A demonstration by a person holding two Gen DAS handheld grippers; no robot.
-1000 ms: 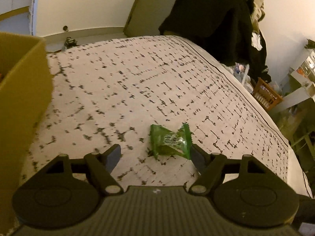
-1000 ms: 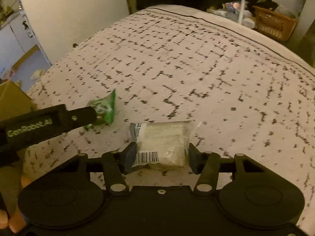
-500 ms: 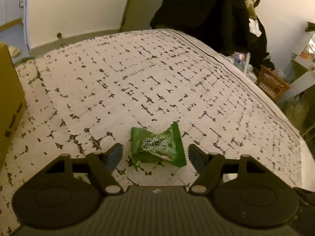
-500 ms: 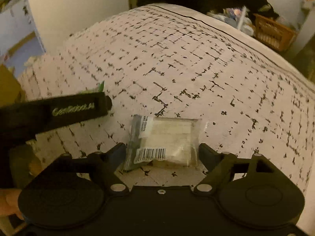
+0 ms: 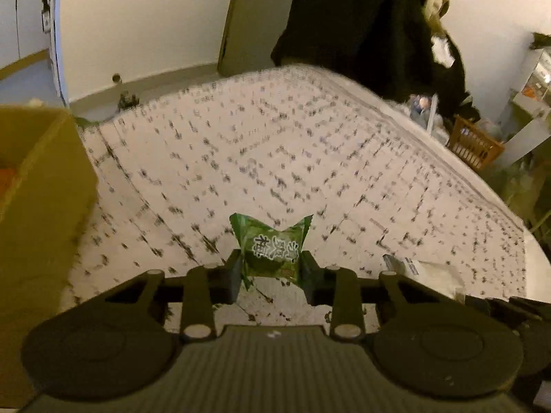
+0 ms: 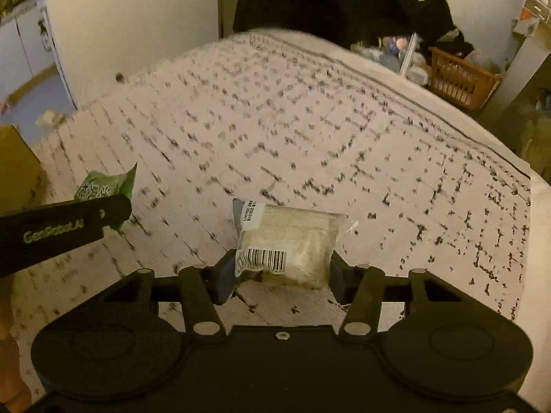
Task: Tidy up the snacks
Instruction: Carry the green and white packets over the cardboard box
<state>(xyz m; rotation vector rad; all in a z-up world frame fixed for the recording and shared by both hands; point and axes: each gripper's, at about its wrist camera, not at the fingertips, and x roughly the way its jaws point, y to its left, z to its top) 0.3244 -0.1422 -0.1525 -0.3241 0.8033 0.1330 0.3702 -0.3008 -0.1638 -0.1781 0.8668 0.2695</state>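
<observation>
My left gripper (image 5: 272, 268) is shut on a green snack packet (image 5: 272, 247) with white lettering and holds it above the patterned bedspread (image 5: 275, 158). My right gripper (image 6: 280, 272) is shut on a clear packet of pale snack with a barcode label (image 6: 289, 241), also lifted off the bedspread (image 6: 310, 130). In the right wrist view the left gripper's finger (image 6: 62, 230) and the green packet (image 6: 103, 186) show at the left. The clear packet also shows at the lower right of the left wrist view (image 5: 430, 272).
An open cardboard box (image 5: 38, 192) stands at the left, with something orange inside; its corner shows in the right wrist view (image 6: 17, 168). Dark clothes (image 5: 361, 27) hang behind the bed. A wooden basket (image 6: 461, 79) stands on the floor at the right.
Both grippers have closed on their packets and lifted them off the bedspread. The left view has swung so the box is back at the left.
</observation>
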